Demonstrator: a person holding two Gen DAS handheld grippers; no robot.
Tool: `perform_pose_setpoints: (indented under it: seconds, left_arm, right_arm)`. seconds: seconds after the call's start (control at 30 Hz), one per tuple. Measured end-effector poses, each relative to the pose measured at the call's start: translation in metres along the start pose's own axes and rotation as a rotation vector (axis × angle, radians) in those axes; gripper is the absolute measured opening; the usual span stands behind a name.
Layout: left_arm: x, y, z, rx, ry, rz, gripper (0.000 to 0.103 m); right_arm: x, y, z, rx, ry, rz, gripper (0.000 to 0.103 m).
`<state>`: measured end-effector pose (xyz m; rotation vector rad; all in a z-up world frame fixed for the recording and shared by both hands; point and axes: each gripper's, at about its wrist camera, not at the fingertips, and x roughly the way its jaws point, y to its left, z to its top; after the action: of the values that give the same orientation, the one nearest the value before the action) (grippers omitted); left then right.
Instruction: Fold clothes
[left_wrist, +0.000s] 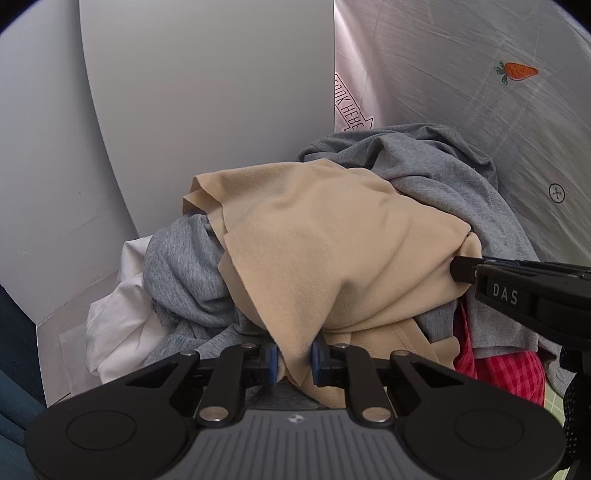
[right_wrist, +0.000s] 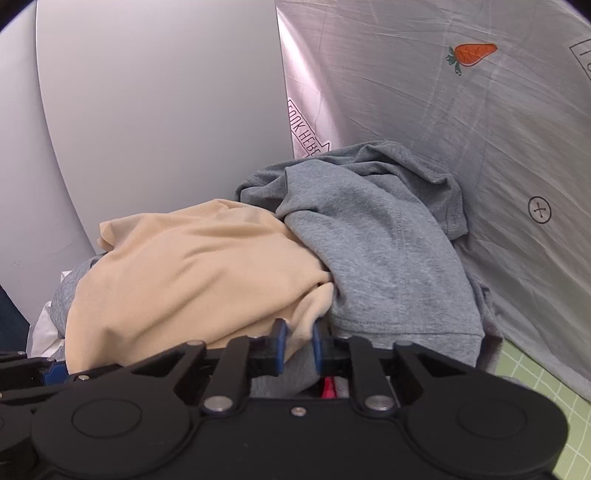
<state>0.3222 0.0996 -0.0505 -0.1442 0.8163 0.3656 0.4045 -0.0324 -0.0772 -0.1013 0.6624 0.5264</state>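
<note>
At the far left of the left wrist view we see a curved pale wall, and at its foot a crumpled white garment at the left edge of a heap of clothes. Just right of it a grey garment bunches up, partly tucked under a beige top that drapes over the middle of the heap. Our left gripper sits at the near lower edge of that beige top, its blue pads closed in on a hanging fold of the beige cloth, so it pinches the fabric. Behind and to the right a larger grey T-shirt lies against a pale sheet printed with a small carrot. Below it, at the right foot of the heap, a red checked garment shows, touching the beige top's lower hem. From the right edge our right gripper reaches in sideways, its tips at the right corner of the beige top.

In the right wrist view the beige top fills the left, the grey T-shirt the right. The right gripper has its blue pads drawn close on a bunched corner of the beige top, pinching it. A green gridded mat shows at the far right
</note>
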Motion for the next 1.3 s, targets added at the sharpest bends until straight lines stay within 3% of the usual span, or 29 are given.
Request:
perform_pose_setpoints:
  seconds: [0.17,0.43,0.6,0.67,0.77,0.87,0.97,1.1,1.17,1.3]
  left_arm:
    - [-0.036,0.0,0.003,0.028,-0.058,-0.049,0.015]
    - [-0.106,-0.005,-0.012,0.087,-0.126,-0.185,0.013]
    - [-0.159,-0.016,-0.025,0.098,-0.179,-0.249,0.011]
    - [-0.176,-0.021,-0.032,0.103,-0.189,-0.268,0.002]
    - [-0.196,-0.03,-0.046,0.129,-0.206,-0.278,0.0]
    - [-0.208,-0.04,-0.062,0.138,-0.189,-0.373,0.0]
    - [-0.204,-0.052,-0.073,0.155,-0.167,-0.313,0.0]
    - [-0.178,-0.045,-0.074,0.105,-0.094,-0.256,0.007]
    - [-0.164,-0.039,-0.073,0.101,-0.075,-0.219,0.029]
    - [-0.129,-0.032,-0.063,0.128,-0.059,-0.136,0.044]
  right_arm:
    - [-0.033,0.0,-0.004,0.003,-0.108,-0.022,0.004]
    - [-0.097,0.001,-0.029,0.054,-0.161,-0.058,0.004]
    - [-0.162,0.002,-0.051,0.117,-0.225,-0.066,0.004]
    - [-0.188,0.001,-0.059,0.135,-0.252,-0.081,0.004]
    - [-0.22,-0.014,-0.073,0.191,-0.266,-0.12,0.004]
    - [-0.241,-0.035,-0.09,0.246,-0.25,-0.165,0.004]
    - [-0.251,-0.053,-0.106,0.297,-0.225,-0.196,0.004]
    - [-0.252,-0.057,-0.125,0.292,-0.178,-0.226,0.003]
    - [-0.245,-0.055,-0.13,0.273,-0.129,-0.235,0.003]
    - [-0.228,-0.053,-0.13,0.211,-0.071,-0.289,0.001]
